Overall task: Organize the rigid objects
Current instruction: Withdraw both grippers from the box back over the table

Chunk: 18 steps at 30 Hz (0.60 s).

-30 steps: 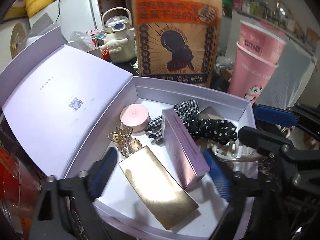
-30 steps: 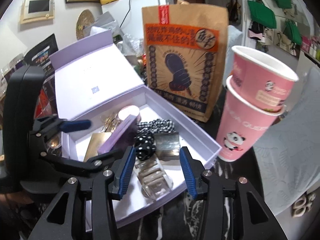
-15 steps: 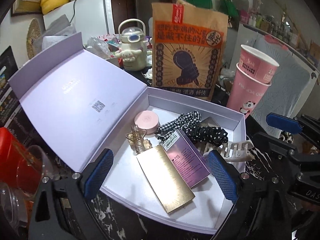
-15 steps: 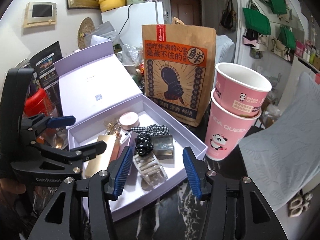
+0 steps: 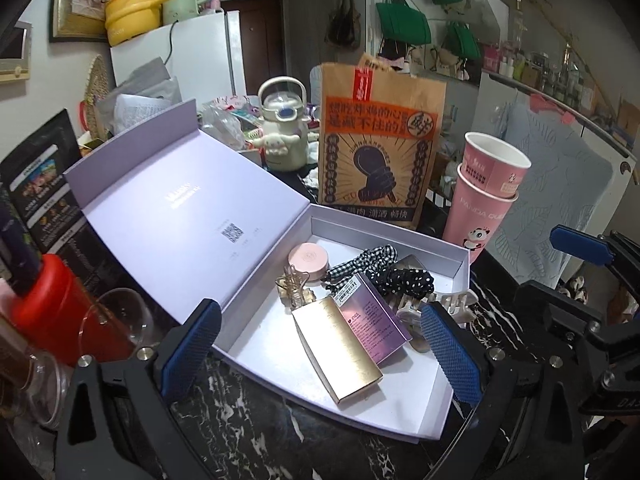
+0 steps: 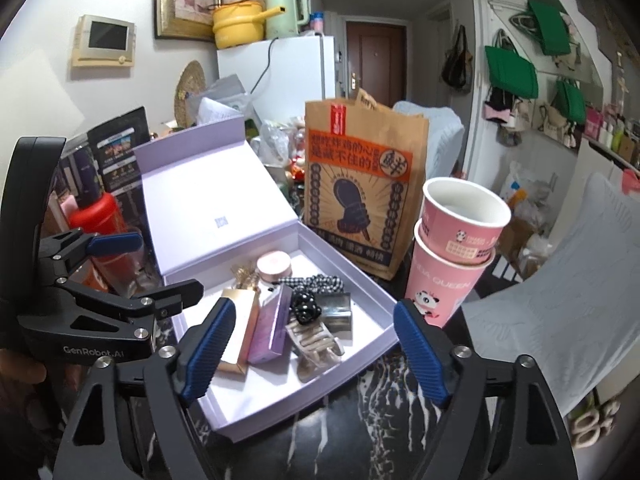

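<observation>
An open lavender box [image 5: 460,264] lies on the black marble table. Inside are a gold flat box [image 5: 336,350], a purple box [image 5: 374,320], a pink round compact [image 5: 308,257], a gold hair claw [image 5: 294,288], two scrunchies [image 5: 404,280] and a beige claw clip [image 5: 444,302]. My left gripper [image 5: 318,312] hangs above the box's near edge, jaws opening, with nothing between them. My right gripper [image 6: 315,308] hovers over the box's near right corner, jaws opening. The claw clip [image 6: 316,340] lies free below the right gripper, untouched.
A brown printed paper bag [image 5: 380,148] stands behind the box, with stacked pink paper cups [image 5: 484,196] to its right. A red can [image 5: 52,312] and a wine glass [image 5: 116,316] stand left of the raised lid [image 5: 172,216]. A cream character bottle [image 5: 282,136] sits at the back.
Both grippers have pulled back and up from the box. The right jaws have spread wide away from the claw clip, which stays in the box. The left jaws widened slightly.
</observation>
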Each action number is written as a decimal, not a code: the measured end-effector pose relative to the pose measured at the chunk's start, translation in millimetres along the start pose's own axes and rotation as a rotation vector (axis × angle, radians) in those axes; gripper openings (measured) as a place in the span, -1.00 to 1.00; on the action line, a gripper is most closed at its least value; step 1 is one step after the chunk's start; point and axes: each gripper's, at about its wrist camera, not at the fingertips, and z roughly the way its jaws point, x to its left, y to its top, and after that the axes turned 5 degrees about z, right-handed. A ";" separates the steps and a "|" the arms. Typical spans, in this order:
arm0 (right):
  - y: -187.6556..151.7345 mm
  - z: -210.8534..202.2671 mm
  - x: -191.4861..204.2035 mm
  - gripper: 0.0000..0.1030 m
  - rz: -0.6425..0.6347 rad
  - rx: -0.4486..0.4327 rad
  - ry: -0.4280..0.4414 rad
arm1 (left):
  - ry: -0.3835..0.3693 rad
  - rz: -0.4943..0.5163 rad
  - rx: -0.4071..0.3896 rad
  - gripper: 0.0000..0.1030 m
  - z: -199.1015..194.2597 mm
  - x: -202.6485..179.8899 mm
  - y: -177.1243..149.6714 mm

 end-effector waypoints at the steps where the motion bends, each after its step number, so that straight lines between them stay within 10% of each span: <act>1: 0.2 -3.1 0.7 0.70 -0.001 -0.005 -0.002 | 0.001 -0.003 -0.005 0.97 -4.0 0.7 -0.5; 18: -10.3 -54.8 10.6 0.82 0.029 -0.040 -0.019 | 0.028 -0.054 -0.049 0.97 -61.1 3.4 -19.8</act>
